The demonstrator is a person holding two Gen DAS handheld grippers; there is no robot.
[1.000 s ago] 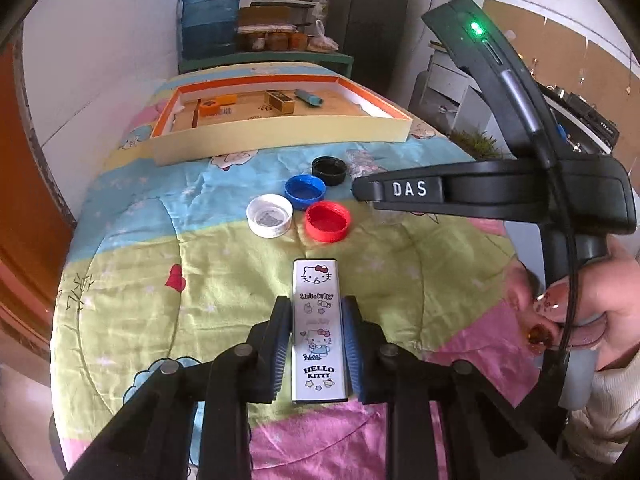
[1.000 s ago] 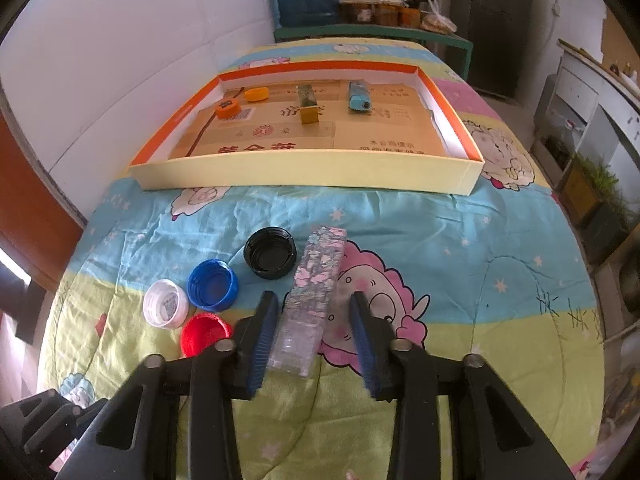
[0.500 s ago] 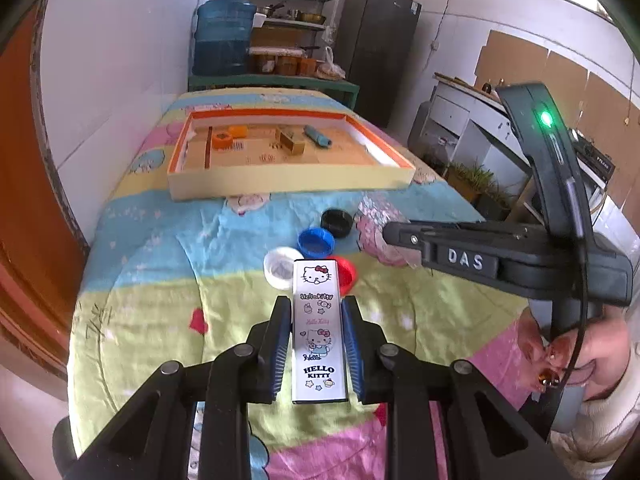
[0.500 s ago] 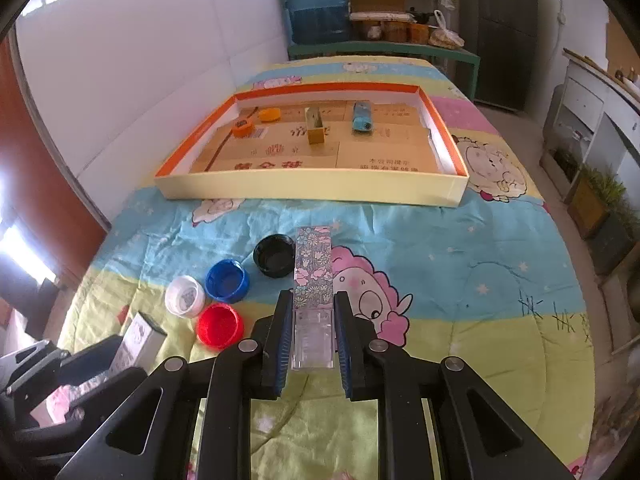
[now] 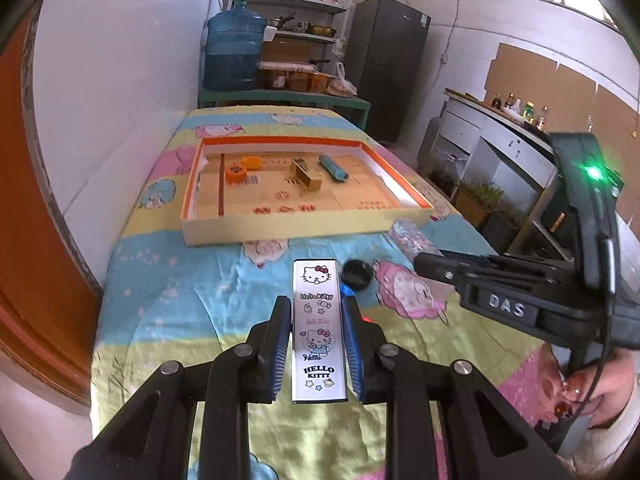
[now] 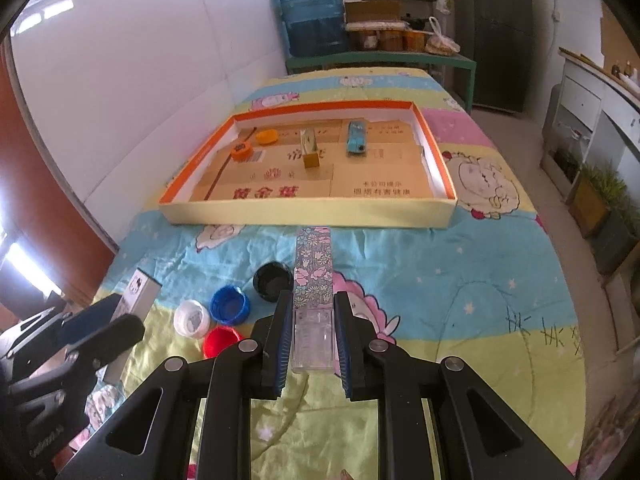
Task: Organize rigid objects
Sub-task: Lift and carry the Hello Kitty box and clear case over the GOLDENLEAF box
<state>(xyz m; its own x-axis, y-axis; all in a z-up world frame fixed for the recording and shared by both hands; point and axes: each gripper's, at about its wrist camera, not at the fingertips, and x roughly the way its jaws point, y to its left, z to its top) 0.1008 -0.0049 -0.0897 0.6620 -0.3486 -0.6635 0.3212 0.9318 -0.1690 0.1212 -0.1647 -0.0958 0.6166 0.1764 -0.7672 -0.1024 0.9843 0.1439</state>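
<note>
Grippers are each clamping one box above the quilt: left gripper point(image 5: 314, 346) holding the Hello Kitty box point(image 5: 318, 328), right gripper point(image 6: 310, 334) the floral box point(image 6: 313, 276), seemingly for carrying past the bottle caps point(image 6: 230, 304) toward the tray point(image 6: 308, 216) ahead.

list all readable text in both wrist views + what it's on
"HELLO KITTY": bottom of the white case in the left claw.
"Hello Kitty", "Hello": smaller script higher on that case.
"DAS": right claw, seen from the left wrist.
Red and black Chinese print on the cardboard lining the tray: too blurred to read reliably.
Barcode label in the tray: digits unreadable.
Floral case in the right claw: pattern only, no text.
</note>
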